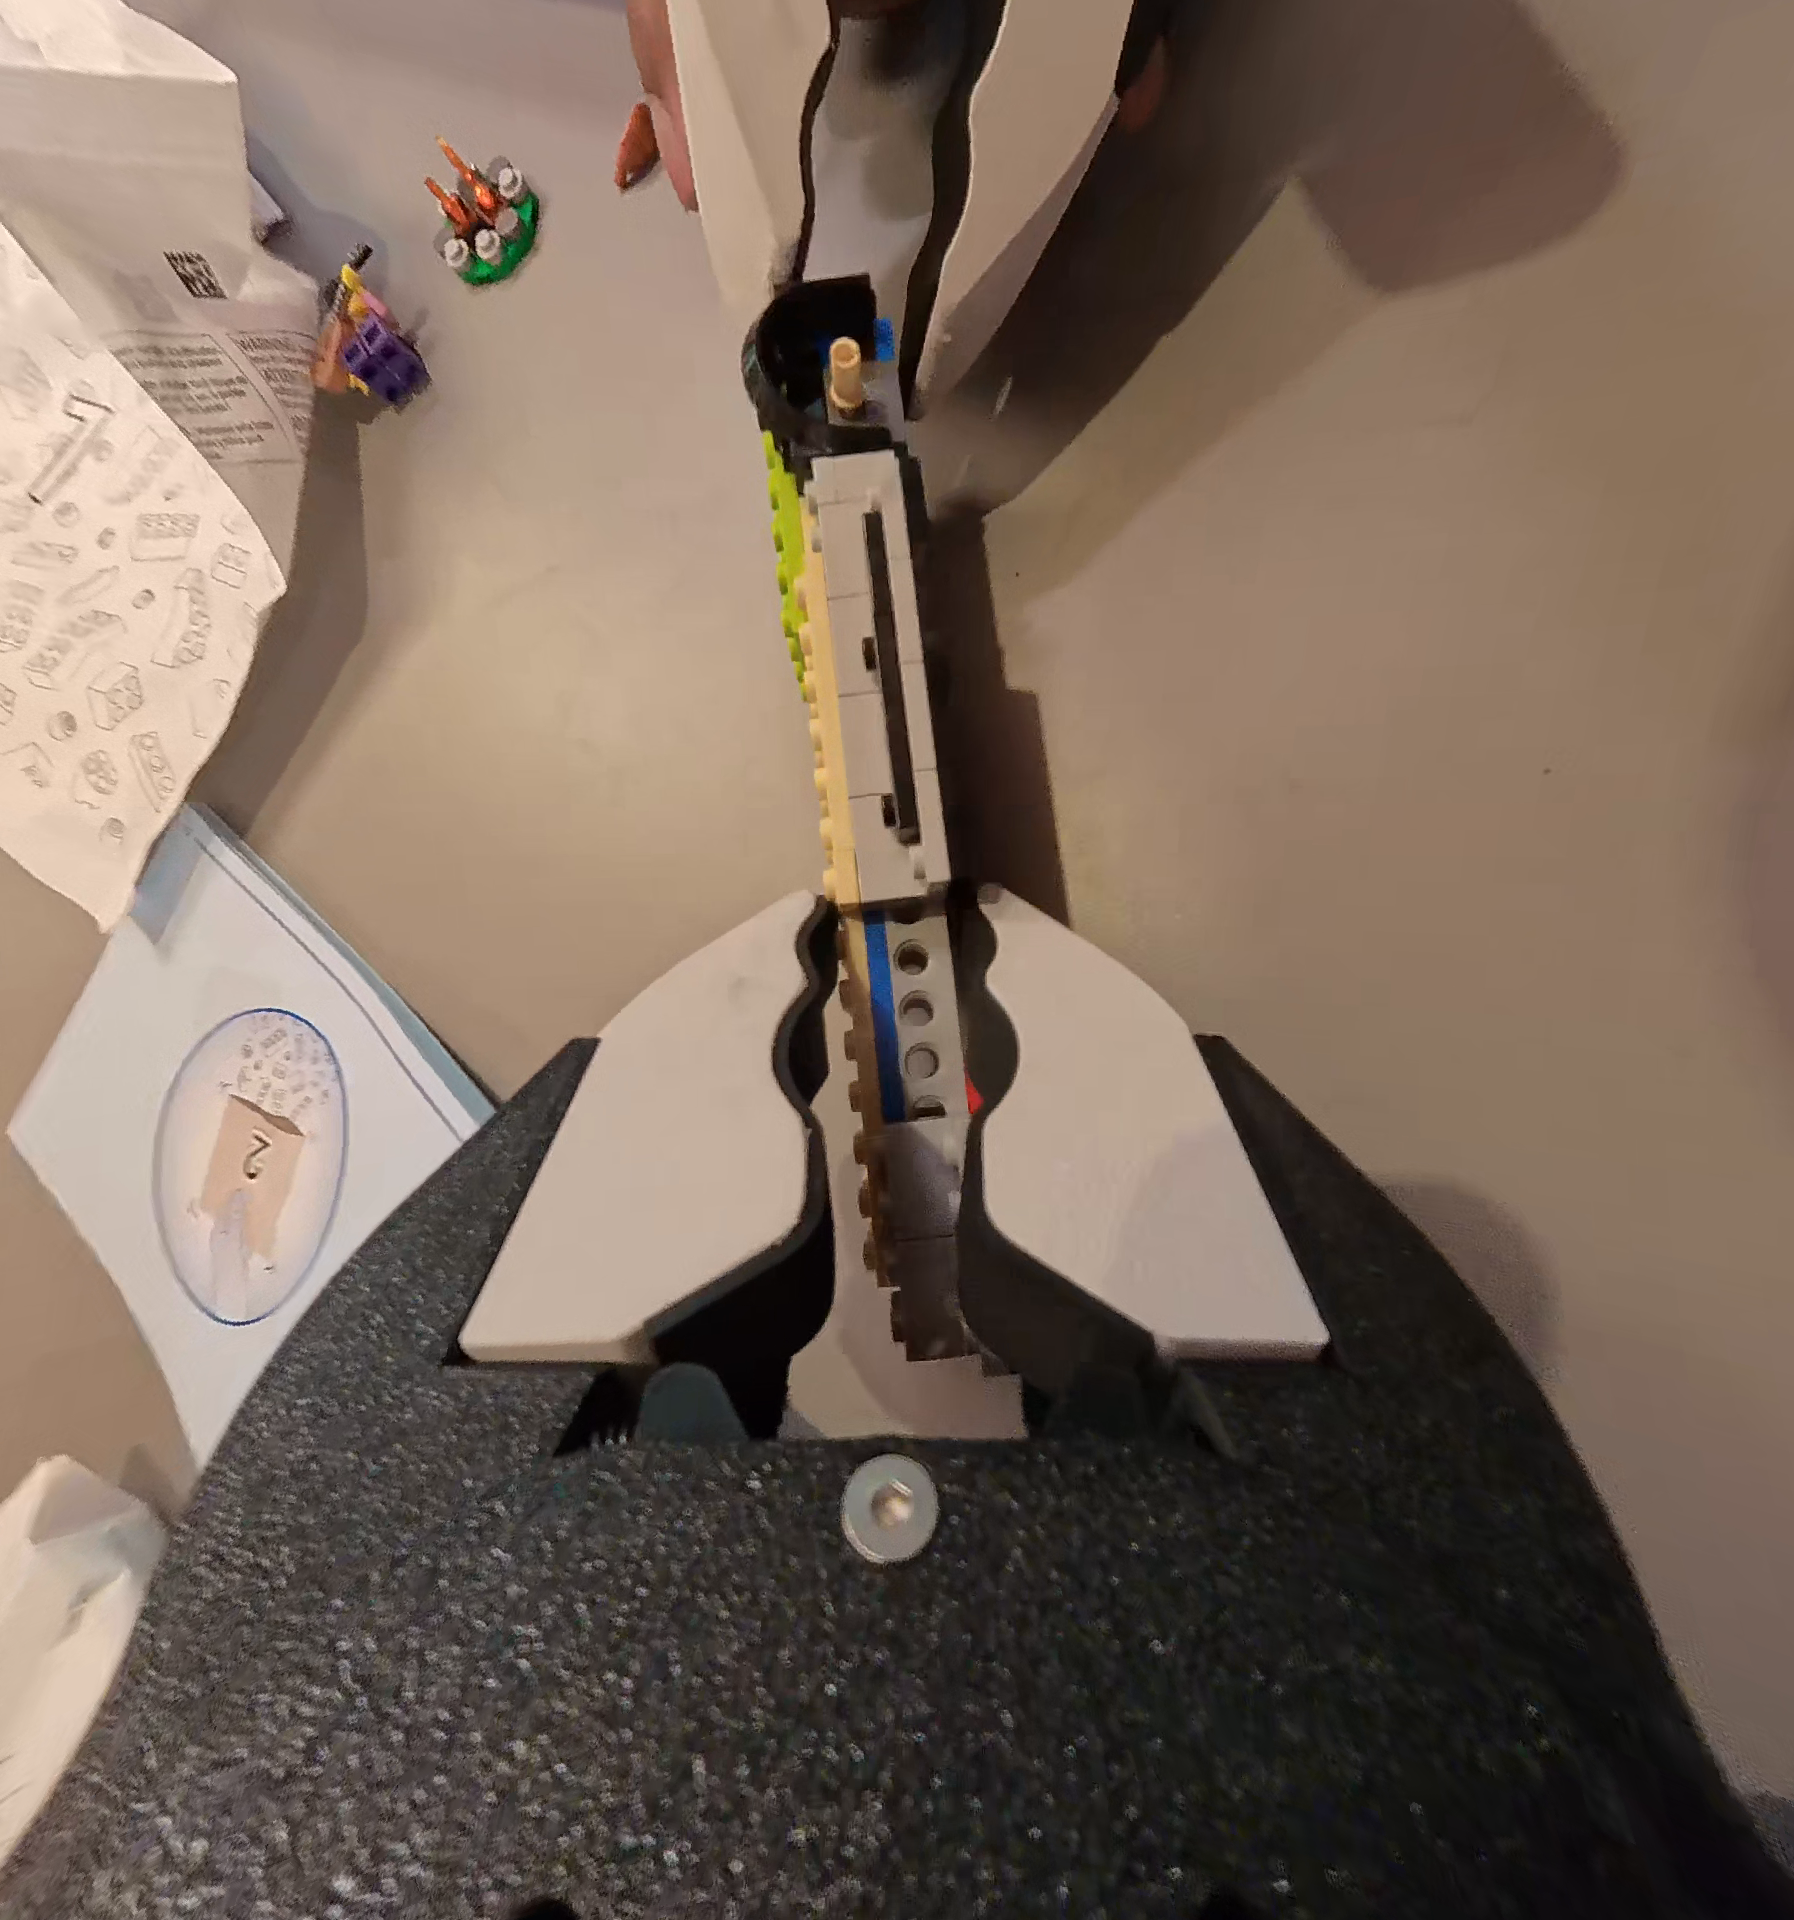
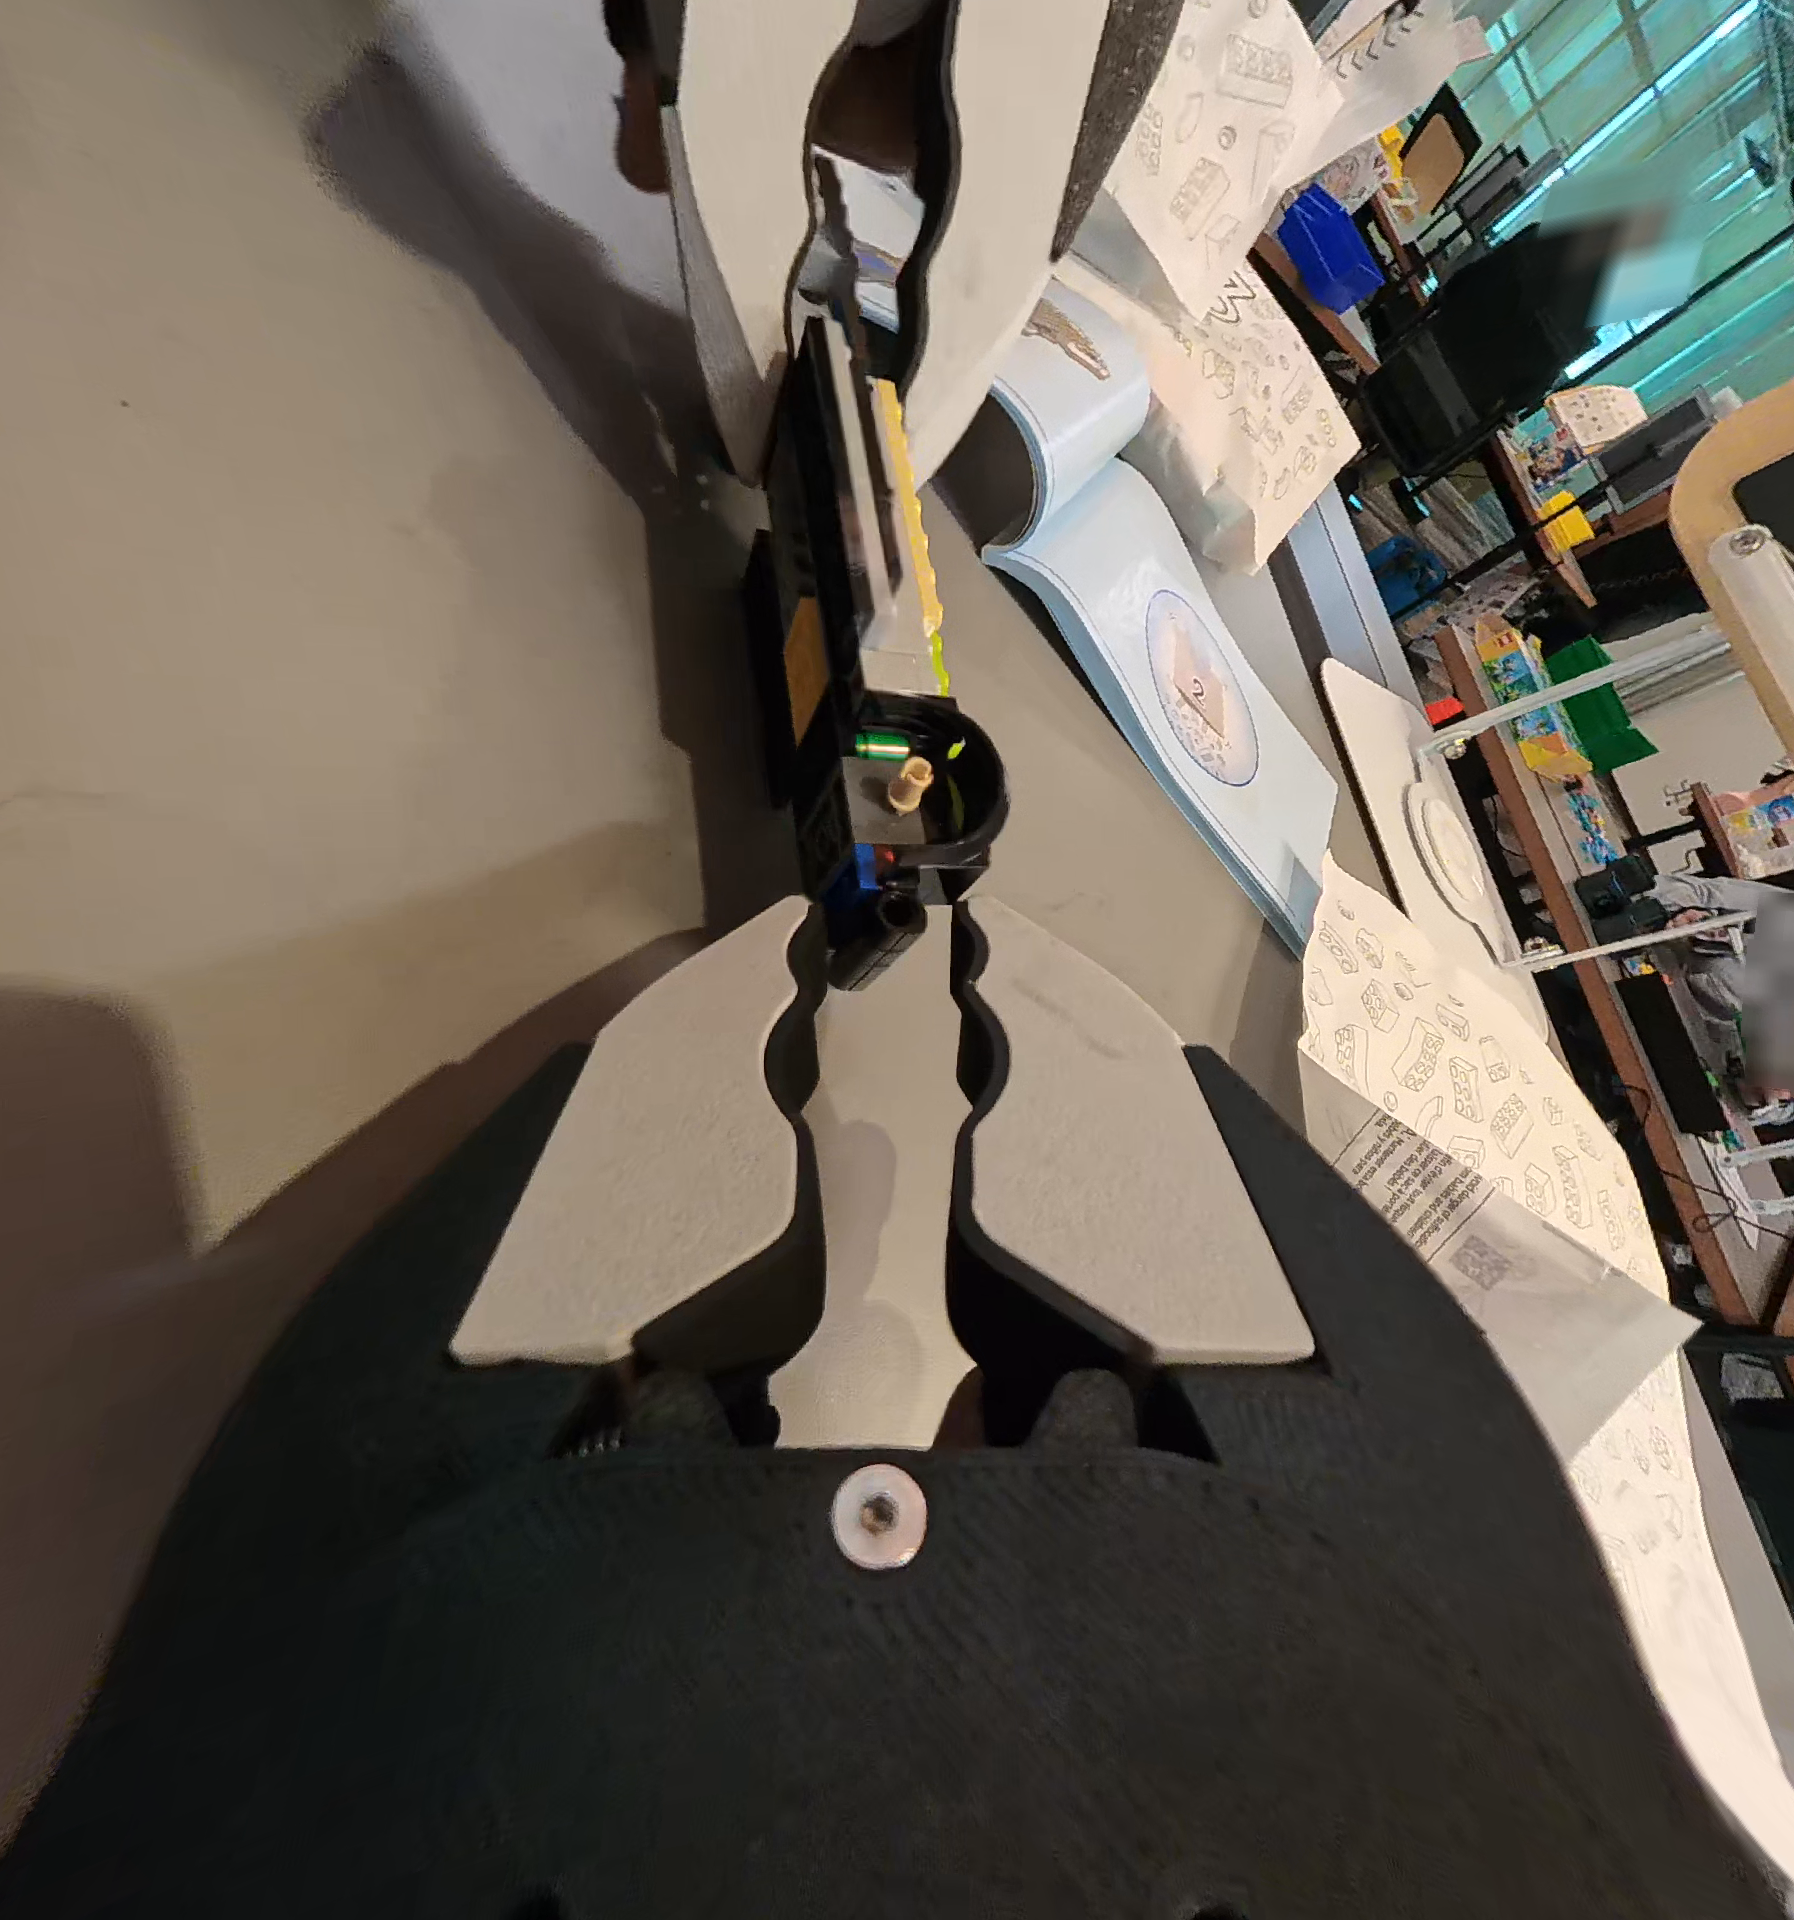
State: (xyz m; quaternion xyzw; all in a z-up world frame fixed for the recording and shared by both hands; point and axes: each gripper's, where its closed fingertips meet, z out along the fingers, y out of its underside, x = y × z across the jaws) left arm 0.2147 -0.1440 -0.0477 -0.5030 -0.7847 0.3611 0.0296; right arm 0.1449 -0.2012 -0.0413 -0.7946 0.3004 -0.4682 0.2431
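Two hand-held grippers, left (image 1: 893, 914) and right (image 2: 877, 914), are each clamping one end of a long brick model (image 1: 877, 665), keeping it level above the bench (image 1: 1392, 727), away from booklet-side (image 1: 249, 1091) edge.

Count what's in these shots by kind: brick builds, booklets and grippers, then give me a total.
Brick builds: 3 (long build, green-based build, purple build)
Booklets: 1 (booklet)
Grippers: 2 (left gripper, right gripper)
Total: 6
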